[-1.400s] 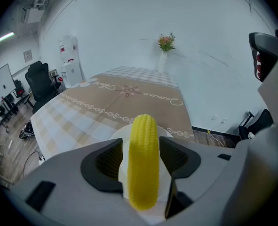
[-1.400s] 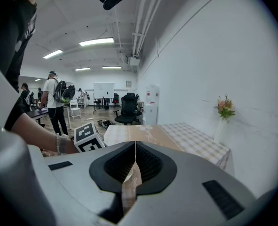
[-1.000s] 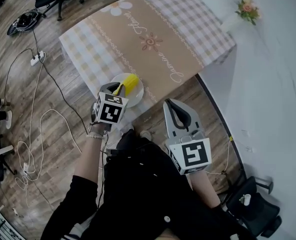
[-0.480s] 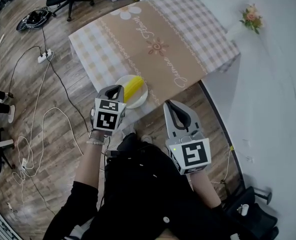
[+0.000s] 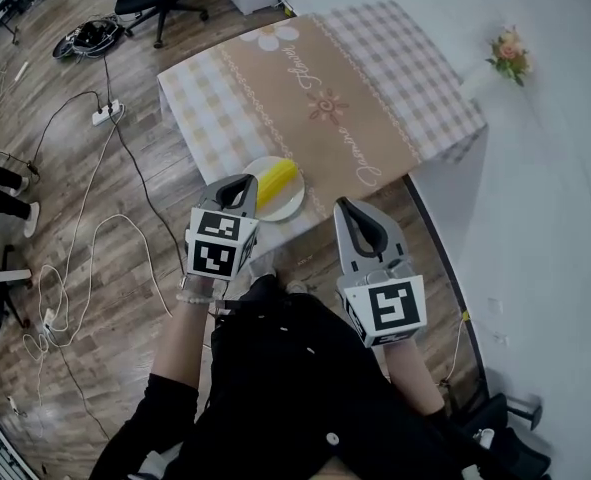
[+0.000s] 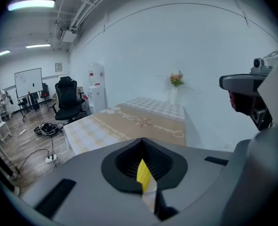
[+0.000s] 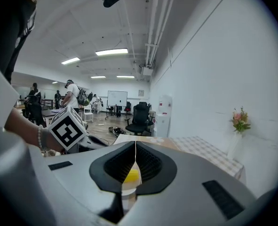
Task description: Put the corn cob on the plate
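The left hand-held gripper (image 5: 242, 182) hovers by the plate's near rim with its jaws pressed together on nothing. The yellow glimpsed through the gap behind their tips is the corn cob beyond. The right hand-held gripper (image 5: 347, 206) hangs beside it, well apart, also closed and empty. The corn cob (image 5: 277, 181) lies on the white plate (image 5: 287, 209) at the near edge of the checked tabletop (image 5: 375, 68) — clear of both grippers.
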A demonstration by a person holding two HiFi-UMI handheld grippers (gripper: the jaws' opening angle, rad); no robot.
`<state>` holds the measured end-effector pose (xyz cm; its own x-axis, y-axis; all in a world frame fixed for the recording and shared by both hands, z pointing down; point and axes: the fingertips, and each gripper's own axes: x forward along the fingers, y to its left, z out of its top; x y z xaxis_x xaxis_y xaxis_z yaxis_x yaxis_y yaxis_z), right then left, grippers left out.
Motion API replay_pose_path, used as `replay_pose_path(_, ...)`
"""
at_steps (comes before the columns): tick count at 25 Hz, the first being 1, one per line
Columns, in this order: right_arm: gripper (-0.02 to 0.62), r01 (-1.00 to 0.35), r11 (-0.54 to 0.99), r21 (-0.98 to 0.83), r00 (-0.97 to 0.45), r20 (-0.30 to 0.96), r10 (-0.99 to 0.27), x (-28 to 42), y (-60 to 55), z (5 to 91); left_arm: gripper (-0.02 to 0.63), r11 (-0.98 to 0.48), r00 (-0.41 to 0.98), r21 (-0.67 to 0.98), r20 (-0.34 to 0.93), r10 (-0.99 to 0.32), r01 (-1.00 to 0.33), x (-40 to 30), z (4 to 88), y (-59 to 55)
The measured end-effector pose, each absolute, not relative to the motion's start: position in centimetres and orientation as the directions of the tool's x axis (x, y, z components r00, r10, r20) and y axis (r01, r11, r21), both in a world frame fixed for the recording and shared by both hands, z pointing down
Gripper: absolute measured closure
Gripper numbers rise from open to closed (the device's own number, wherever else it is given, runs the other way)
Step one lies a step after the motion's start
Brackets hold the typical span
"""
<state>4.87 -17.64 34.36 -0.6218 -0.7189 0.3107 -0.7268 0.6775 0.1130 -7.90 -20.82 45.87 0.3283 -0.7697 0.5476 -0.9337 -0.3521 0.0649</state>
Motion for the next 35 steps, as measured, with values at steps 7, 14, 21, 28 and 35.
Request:
replay_pose_path(7, 0.554, -0.708, 0.697, 0.113, -0.650, 0.281, -0.706, 4.4, -18.1, 33.2, 0.592, -0.298, 0.278, 0.030, 0.457, -0.845, -0.954, -9.1, 41.0, -20.1)
replay_pose_path(14, 0.554, -0.683, 0.717, 0.137, -0.677, 0.248, -0.693, 3.7, -17.9, 31.6, 0.592, -0.300, 0.274, 0.000, 0.405, -0.872, -0.954, -9.2, 37.3, -18.3)
replay_pose_path(21, 0.554, -0.674, 0.726, 0.137, -0.698, 0.203, -0.687, 3.2, -17.6, 29.9, 0.592, -0.304, 0.267, -0.055, 0.346, -0.900, -0.951, -8.9, 33.4, -16.8)
replay_pose_path(28, 0.554, -0.656, 0.738, 0.160, -0.715, 0.181, -0.675, 2.4, -17.3, 28.6, 0.592, -0.306, 0.274, -0.070, 0.293, -0.916, -0.949, -9.0, 31.0, -15.5)
replay_pose_path(35, 0.554, -0.642, 0.744, 0.184, -0.725, 0.168, -0.668, 2.0, -17.0, 27.6, 0.592, -0.317, 0.288, -0.070, 0.270, -0.919, -0.946, -8.9, 29.8, -14.5)
